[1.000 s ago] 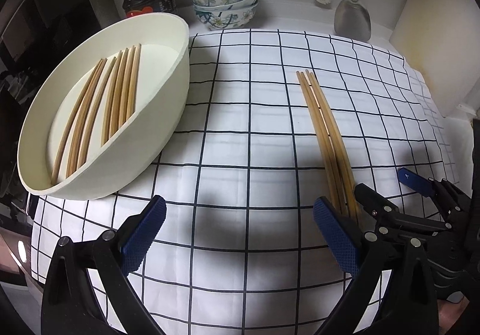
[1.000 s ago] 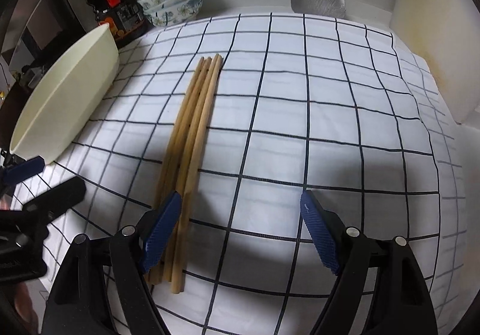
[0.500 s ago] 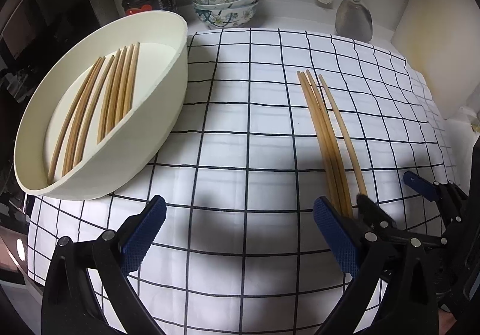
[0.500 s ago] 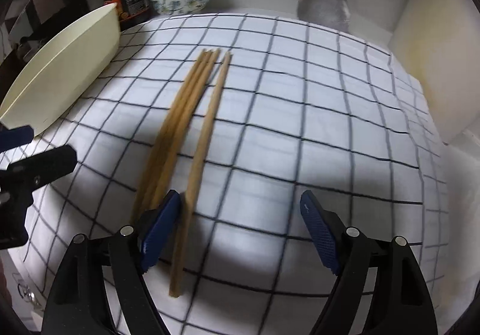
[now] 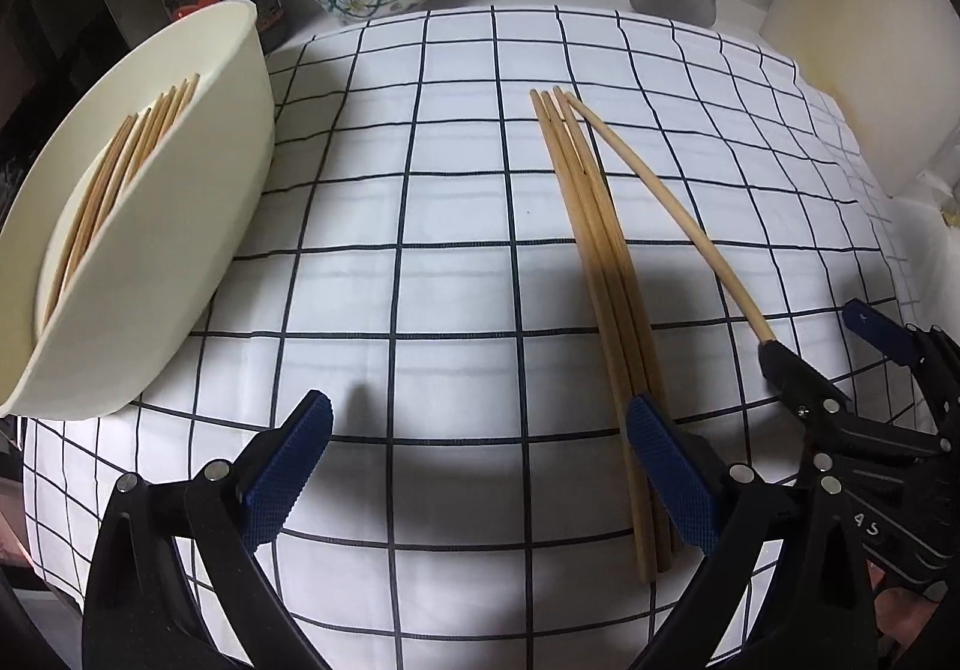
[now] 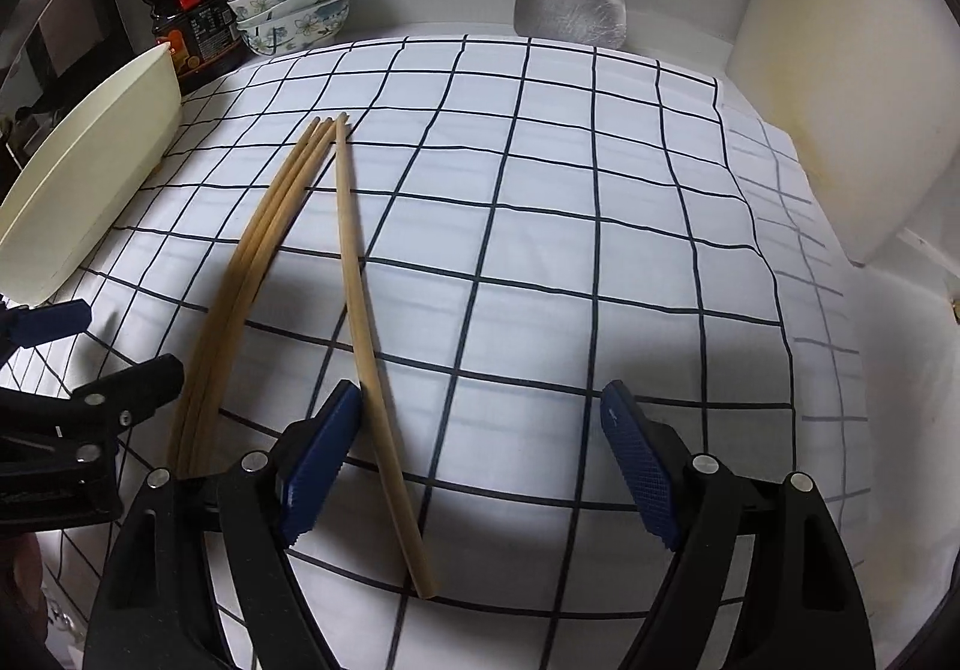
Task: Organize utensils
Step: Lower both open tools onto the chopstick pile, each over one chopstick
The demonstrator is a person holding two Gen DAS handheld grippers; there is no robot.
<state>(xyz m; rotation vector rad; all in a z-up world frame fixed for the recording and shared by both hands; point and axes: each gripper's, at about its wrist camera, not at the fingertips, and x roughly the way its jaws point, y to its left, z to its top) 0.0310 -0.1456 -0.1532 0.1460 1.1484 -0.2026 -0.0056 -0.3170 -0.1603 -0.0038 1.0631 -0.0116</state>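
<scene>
Pointing away toward the wall, chopsticks [image 6: 252,274], one [image 6: 360,304] splayed.

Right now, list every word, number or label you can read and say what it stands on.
"45", or possibly "4S": handwritten in white on the black body of the right claw, in the left wrist view.
Label on the dark sauce bottle: printed text present, too small and blurred to read.
Nothing else carries legible text.

Dim, cool overhead light; soft gripper shadows pool on the checked cloth [image 5: 456,226] toward 6 o'clock (grid lines bow with fisheye), corners vignetted black, slight blur throughout.
</scene>
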